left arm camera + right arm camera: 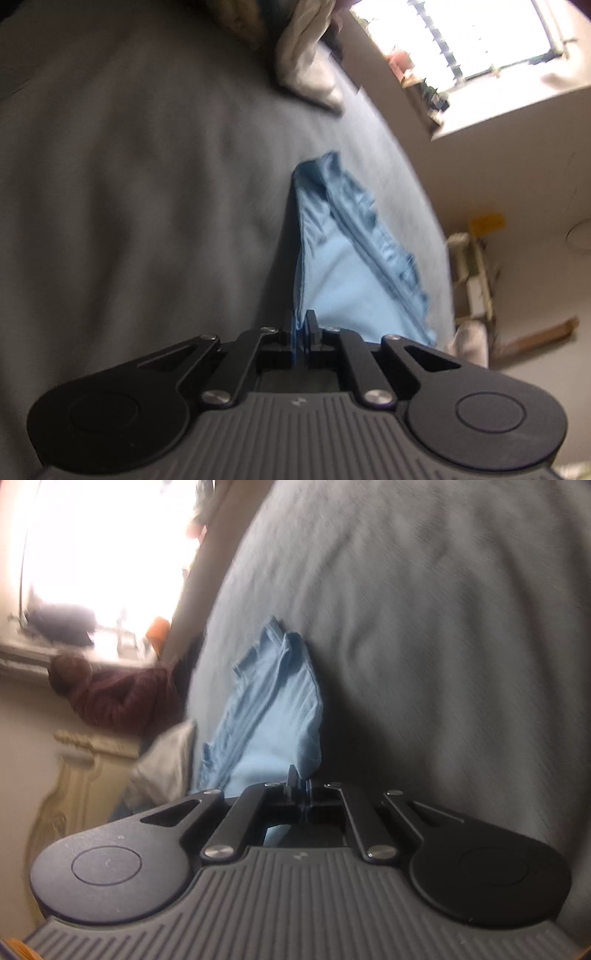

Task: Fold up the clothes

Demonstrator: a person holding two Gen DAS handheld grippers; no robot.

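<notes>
A light blue garment point(343, 258) hangs stretched from my left gripper point(302, 325), whose jaws are shut on its edge. Its far end trails down to the grey bedsheet point(129, 166). In the right wrist view the same light blue garment point(273, 709) runs out from my right gripper point(298, 782), which is shut on another edge of it. The cloth is bunched in long creases and lifted off the grey bedsheet point(443, 627) near both grippers. Both views are blurred by motion.
A pale crumpled cloth point(306, 59) lies at the far end of the bed. A bright window point(480, 44) and shelves point(472, 273) are beyond the bed's edge. A dark red garment point(122, 698), a white pillow point(166, 764) and a cream carved bedframe point(81, 775) sit beside the bed.
</notes>
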